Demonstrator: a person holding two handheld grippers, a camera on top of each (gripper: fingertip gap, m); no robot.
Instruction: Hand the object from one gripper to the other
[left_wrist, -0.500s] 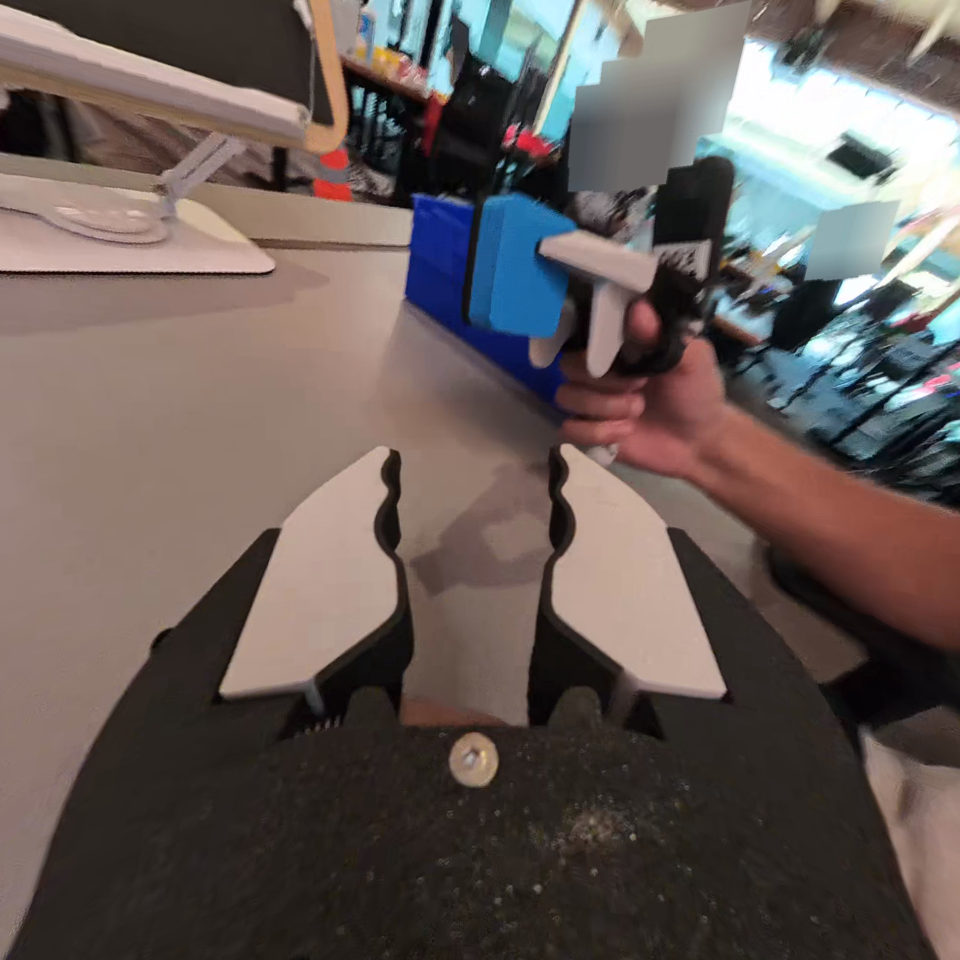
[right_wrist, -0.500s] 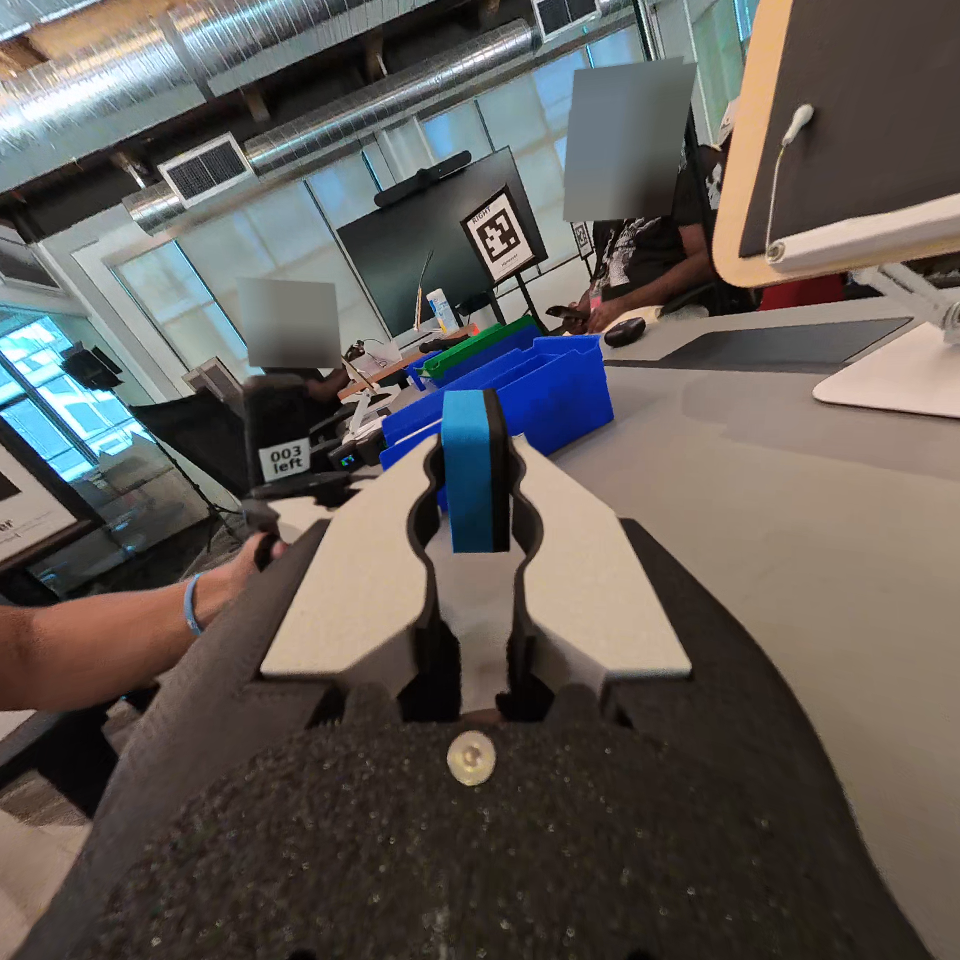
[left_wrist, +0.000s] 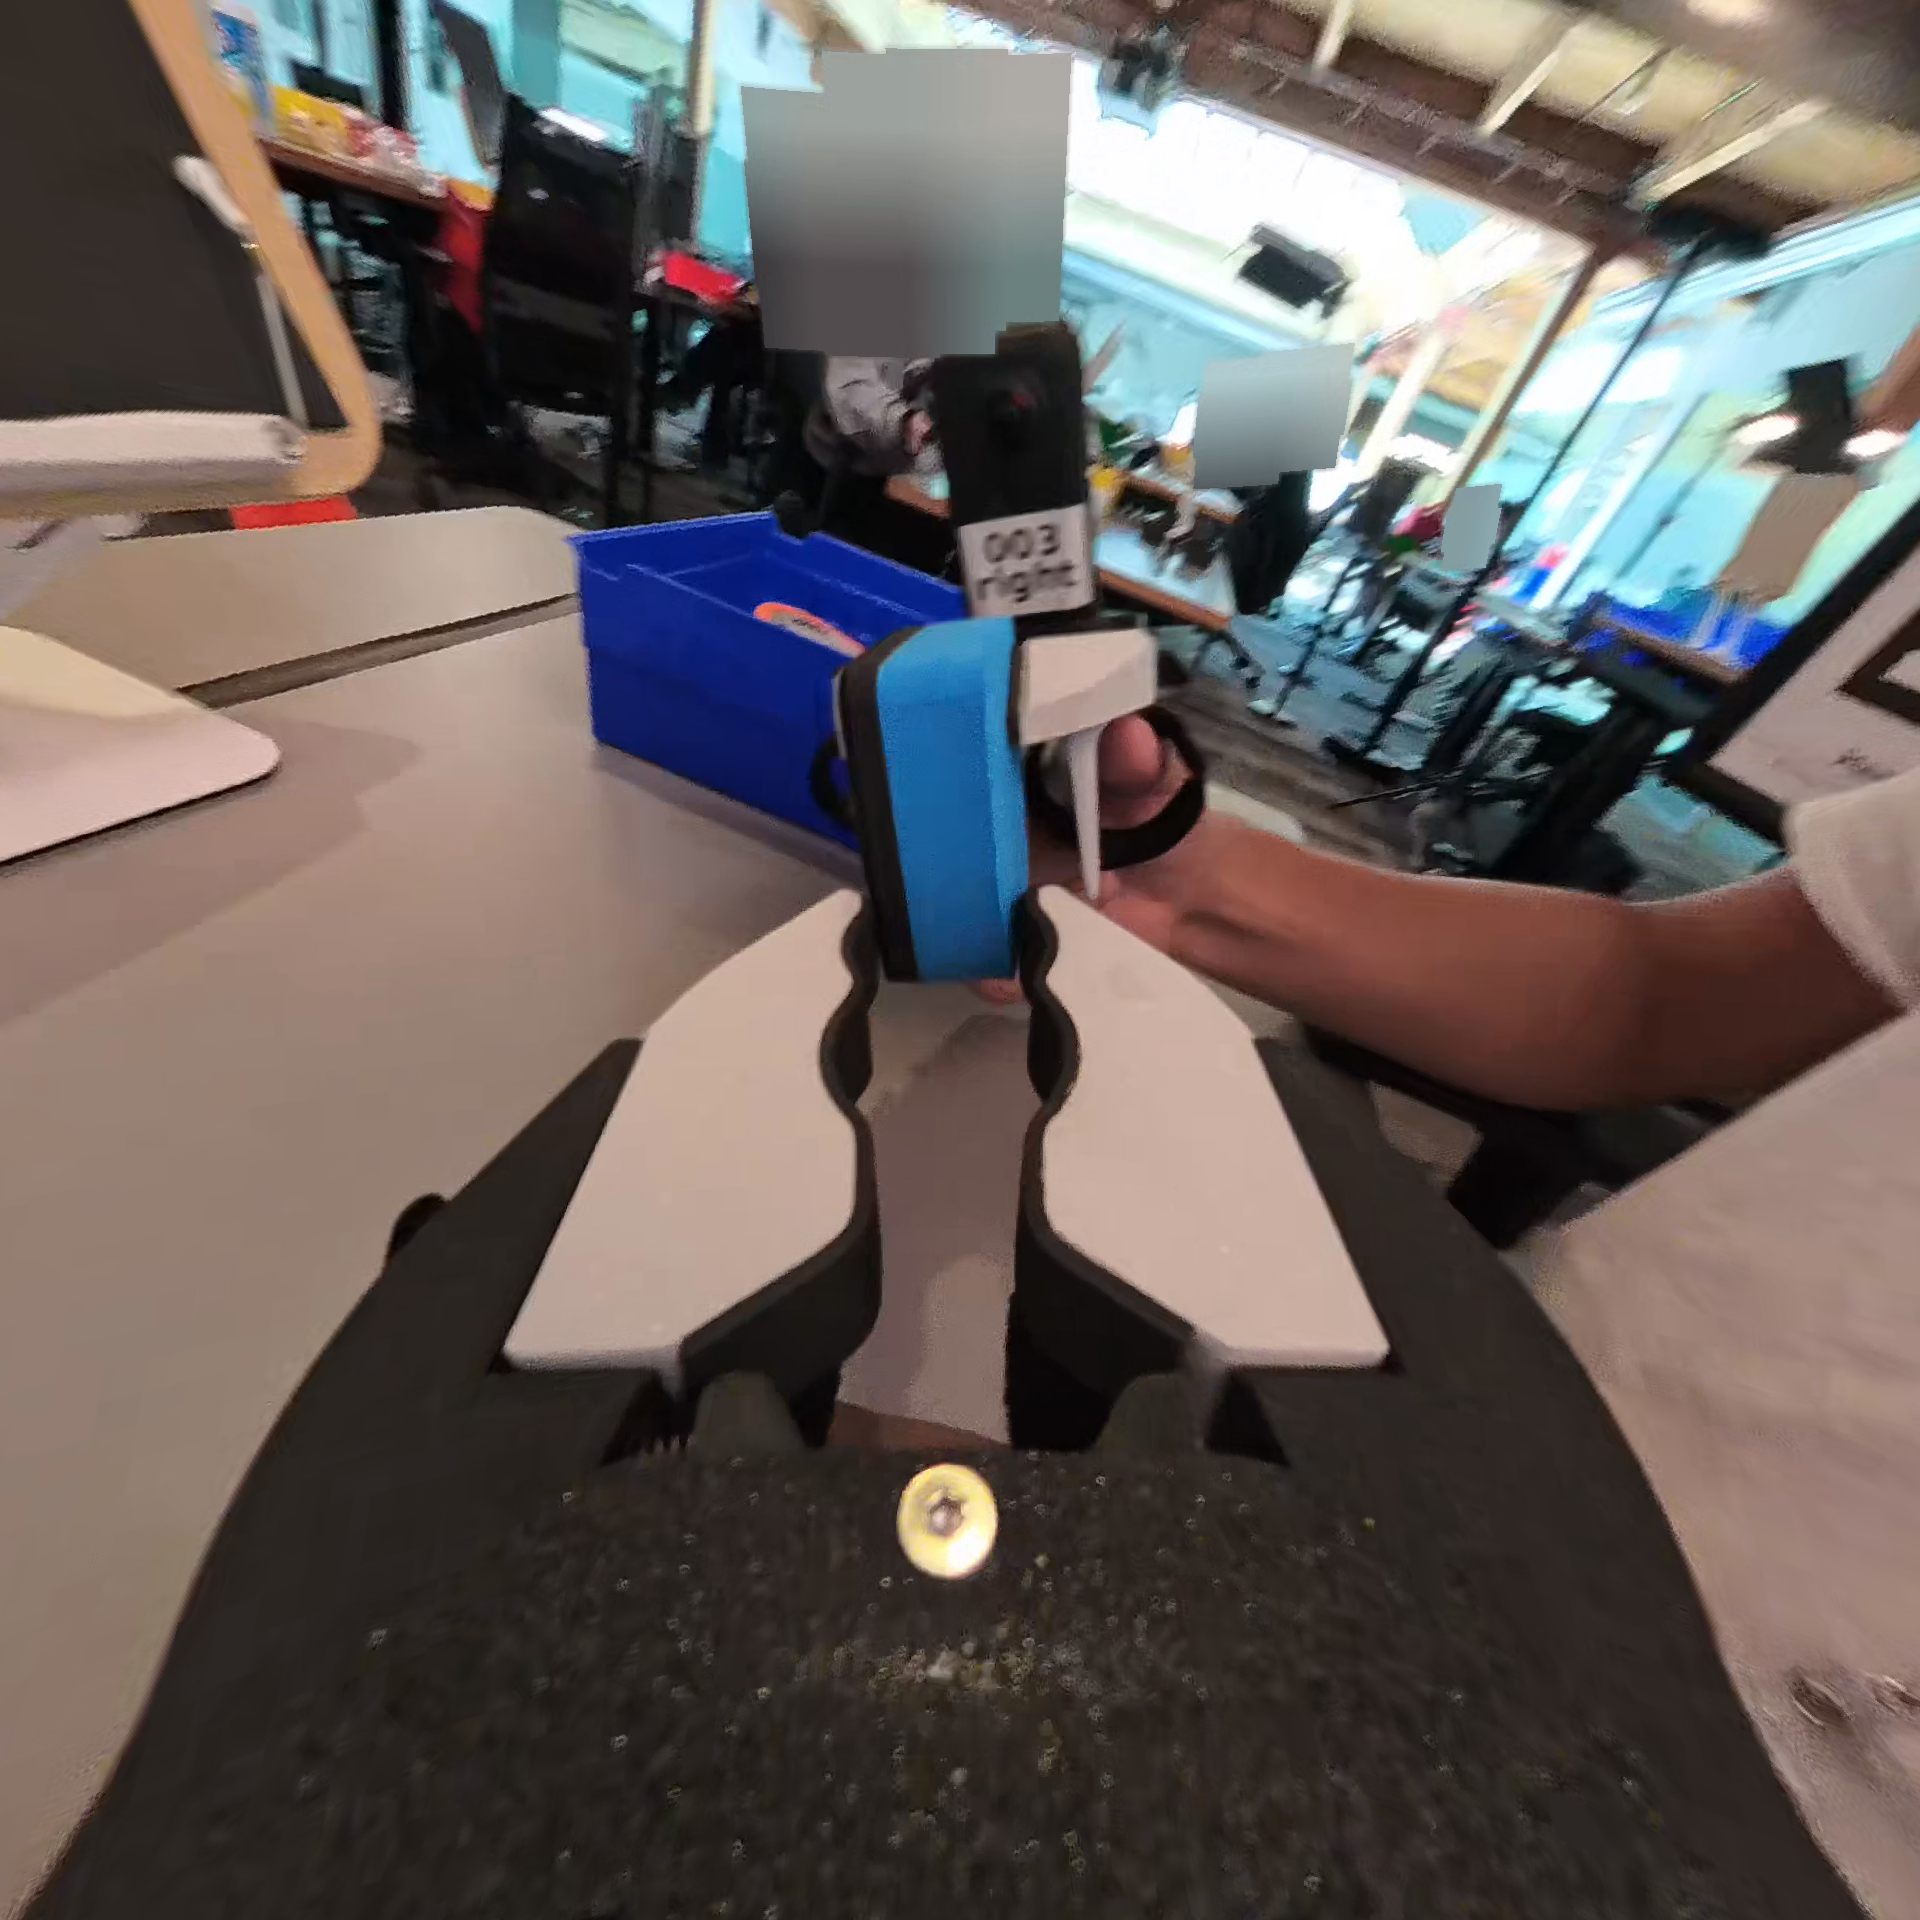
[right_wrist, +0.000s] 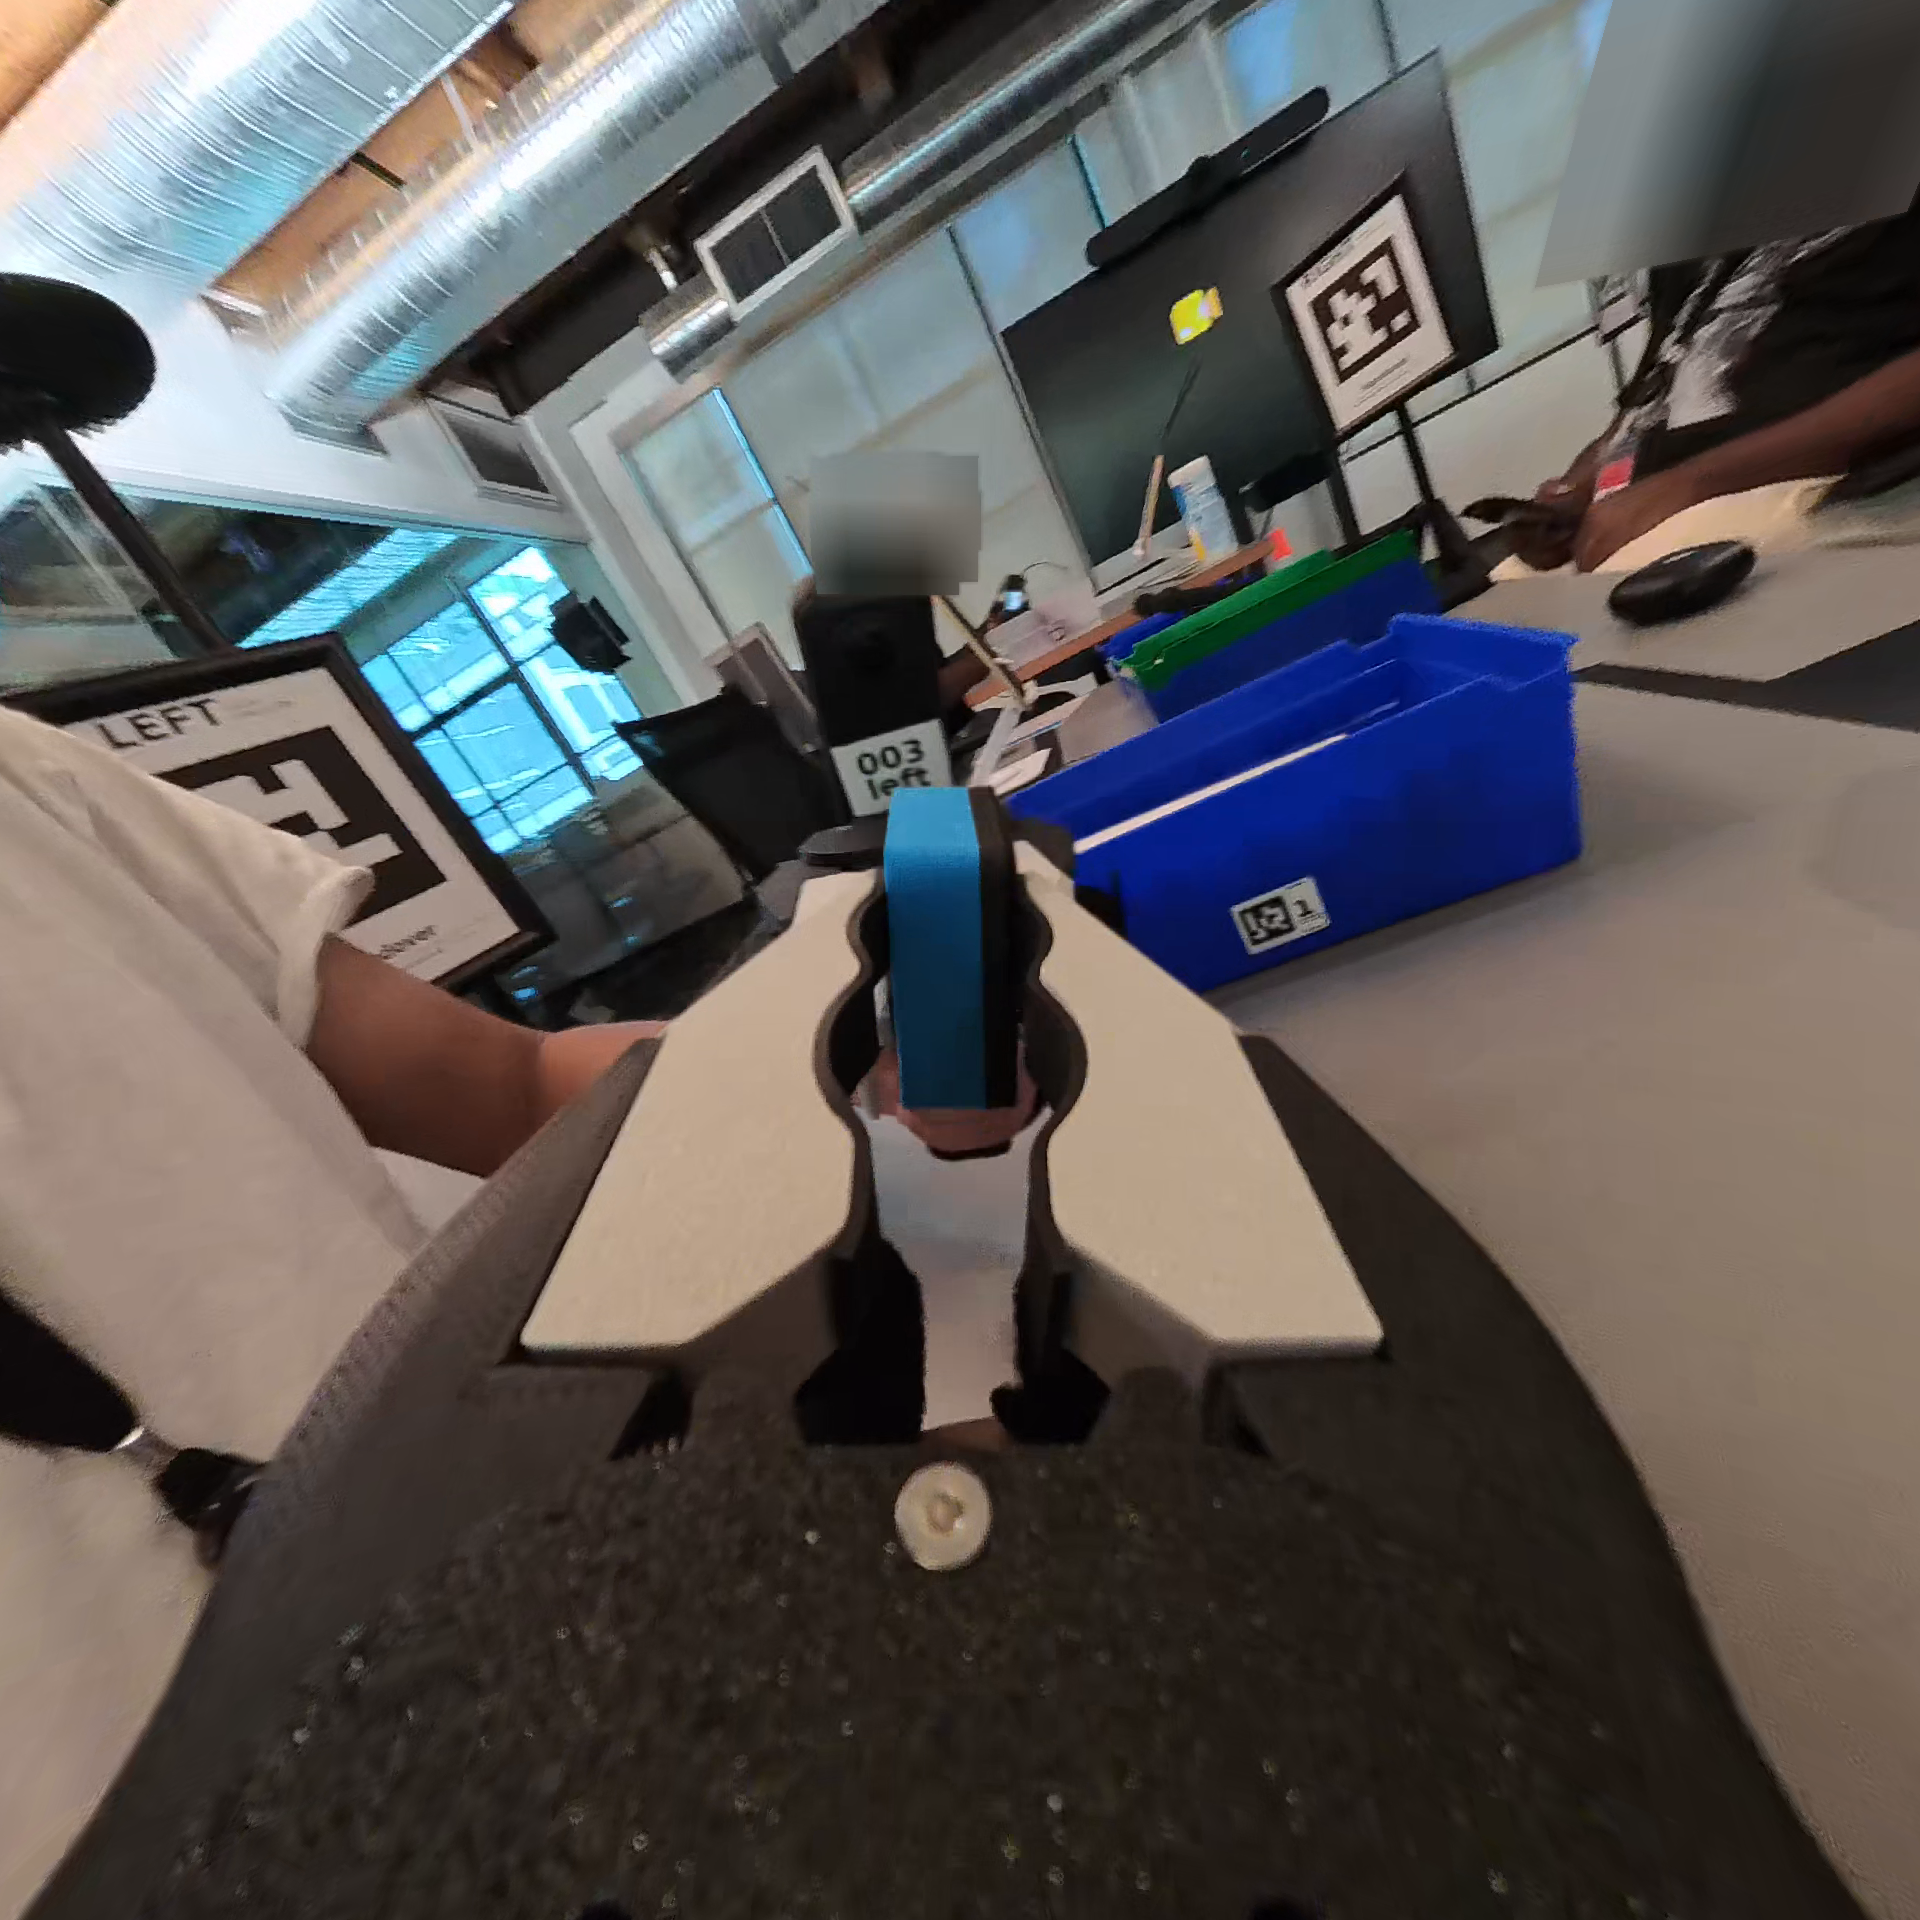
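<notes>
A plain grey tabletop runs through an open workshop with silver ducts, glass walls and dark stands behind. A blue bin sits on it, carrying a small white coded sticker; a green bin lies farther back. Two framed black-and-white marker boards stand in the room, and each tool's camera block bears a white printed label. The right gripper is clenched on the blue block, held upright above the tabletop. The left gripper is spread, its fingers flanking the block's lower end; whether they touch it is unclear.
</notes>
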